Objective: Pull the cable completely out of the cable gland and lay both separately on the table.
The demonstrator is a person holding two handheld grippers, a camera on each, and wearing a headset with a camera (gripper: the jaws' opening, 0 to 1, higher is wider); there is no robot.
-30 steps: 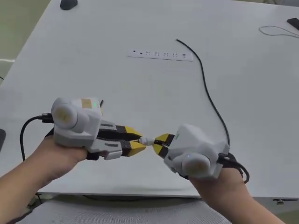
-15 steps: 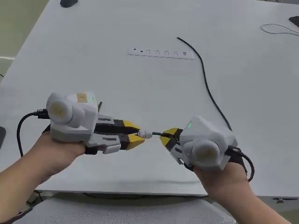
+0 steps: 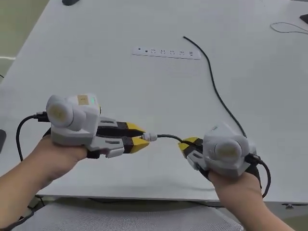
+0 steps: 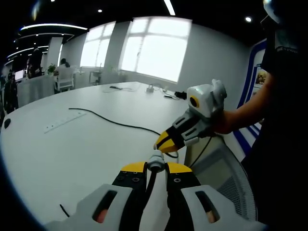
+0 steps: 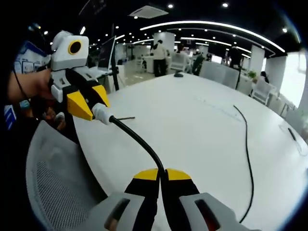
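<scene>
Pinching the white cable gland (image 3: 150, 137), the left gripper (image 3: 140, 138) has its fingers shut tight. The right gripper (image 3: 186, 144) squeezes the black cable (image 3: 166, 137), which runs sideways between them above the bench (image 3: 144, 91), so pull straight apart.

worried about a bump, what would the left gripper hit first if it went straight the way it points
Probably the right gripper: in the left gripper view its yellow tips sit almost dead ahead of the left gripper, joined by a short run of cable. Depth is unclear, so it might miss.
</scene>
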